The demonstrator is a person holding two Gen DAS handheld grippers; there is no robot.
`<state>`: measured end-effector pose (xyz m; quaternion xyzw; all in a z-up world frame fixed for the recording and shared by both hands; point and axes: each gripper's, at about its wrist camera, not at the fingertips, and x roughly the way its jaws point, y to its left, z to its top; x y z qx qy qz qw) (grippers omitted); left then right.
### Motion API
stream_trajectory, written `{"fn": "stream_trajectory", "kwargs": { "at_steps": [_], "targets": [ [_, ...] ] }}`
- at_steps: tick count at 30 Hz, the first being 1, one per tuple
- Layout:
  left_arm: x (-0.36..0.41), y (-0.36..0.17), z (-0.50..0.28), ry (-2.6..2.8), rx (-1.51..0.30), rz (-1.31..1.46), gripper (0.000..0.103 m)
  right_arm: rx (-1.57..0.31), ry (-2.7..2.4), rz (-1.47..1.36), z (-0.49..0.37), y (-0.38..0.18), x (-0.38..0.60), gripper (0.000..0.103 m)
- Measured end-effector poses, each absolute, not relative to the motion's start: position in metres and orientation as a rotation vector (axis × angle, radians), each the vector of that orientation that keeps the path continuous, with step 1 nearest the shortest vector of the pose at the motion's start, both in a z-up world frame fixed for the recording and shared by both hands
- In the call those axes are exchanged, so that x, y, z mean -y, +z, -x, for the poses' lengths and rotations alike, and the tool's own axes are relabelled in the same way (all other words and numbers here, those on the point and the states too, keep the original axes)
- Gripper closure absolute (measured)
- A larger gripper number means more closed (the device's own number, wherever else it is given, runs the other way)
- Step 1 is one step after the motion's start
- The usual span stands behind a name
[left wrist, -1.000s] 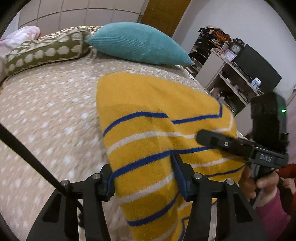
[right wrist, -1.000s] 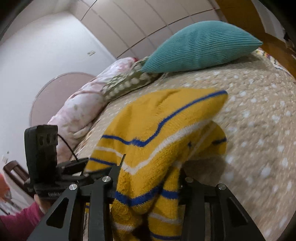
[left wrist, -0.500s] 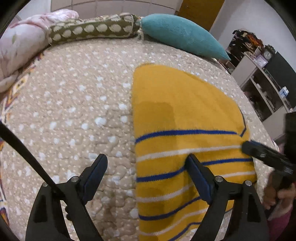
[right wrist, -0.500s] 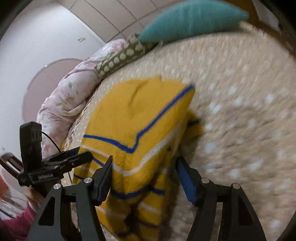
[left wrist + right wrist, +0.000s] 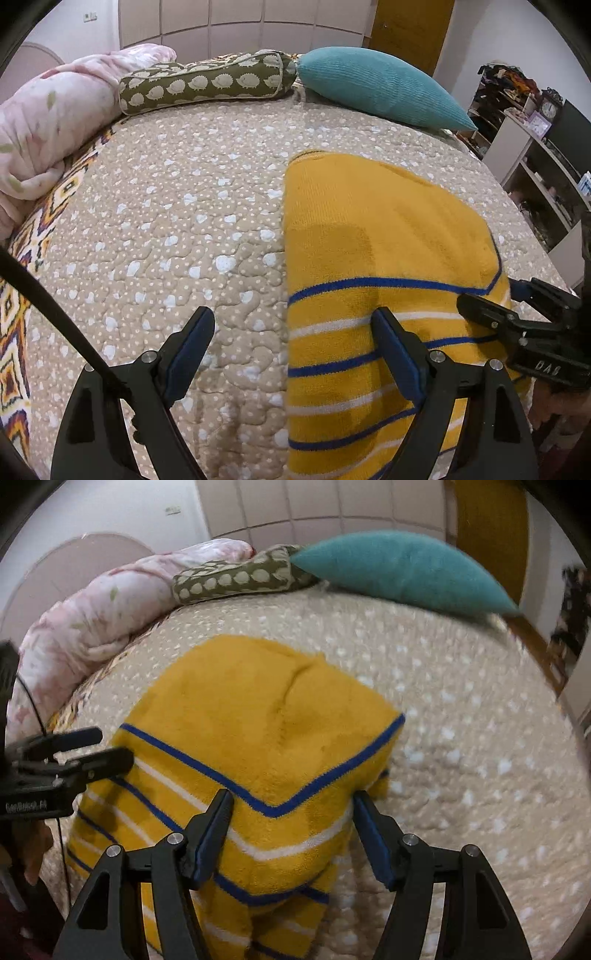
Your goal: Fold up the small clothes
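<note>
Since a second ago both grippers have let go of the mustard-yellow knitted garment with blue and white stripes (image 5: 388, 258), which then hung pinched between their pads and now lies folded flat on the beige quilted bedspread with white dots (image 5: 177, 229). The left gripper (image 5: 293, 328) stands with its blue-padded jaws spread wide, the left finger over bare bedspread and the right finger over the striped near part of the garment, straddling the garment's left folded edge. The right gripper (image 5: 293, 812) is likewise wide, its two fingers either side of the near right corner of the fold, where a blue stripe runs to a point; whether the pads touch the cloth cannot be told. Each gripper shows in the other's view: the right one reaches in at the garment's right edge in the left wrist view, the left one at its left edge in the right wrist view. The garment sits toward the near right part of the bed, its plain yellow portion pointing toward the head. Along the head edge lie a pink floral rolled duvet (image 5: 48, 122), an olive bolster with a cream hedgehog print (image 5: 207, 83) and a teal ribbed cushion (image 5: 376, 90), all well apart from the garment.
</note>
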<state>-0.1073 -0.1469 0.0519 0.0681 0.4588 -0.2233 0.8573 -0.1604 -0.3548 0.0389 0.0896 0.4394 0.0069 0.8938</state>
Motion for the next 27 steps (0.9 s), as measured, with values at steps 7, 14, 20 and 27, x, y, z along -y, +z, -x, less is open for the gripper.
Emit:
{"fn": "stream_trajectory", "kwargs": {
  "at_steps": [7, 14, 20, 27],
  "targets": [
    [0.147, 0.056, 0.113, -0.451, -0.933, -0.171, 0.017, -0.893, 0.010, -0.242, 0.178, 0.047, 0.360, 0.031],
    [0.138, 0.065, 0.120, -0.414, -0.891, -0.165, 0.017, -0.829, -0.056, -0.187, 0.199, 0.076, 0.344, 0.025],
    [0.128, 0.069, 0.124, -0.383, -0.880, -0.122, 0.017, -0.786, -0.151, -0.164, 0.208, 0.088, 0.334, 0.015],
    [0.120, 0.078, 0.133, -0.347, -0.833, -0.107, 0.017, -0.779, -0.213, -0.172, 0.211, 0.086, 0.329, 0.014]
  ]
}}
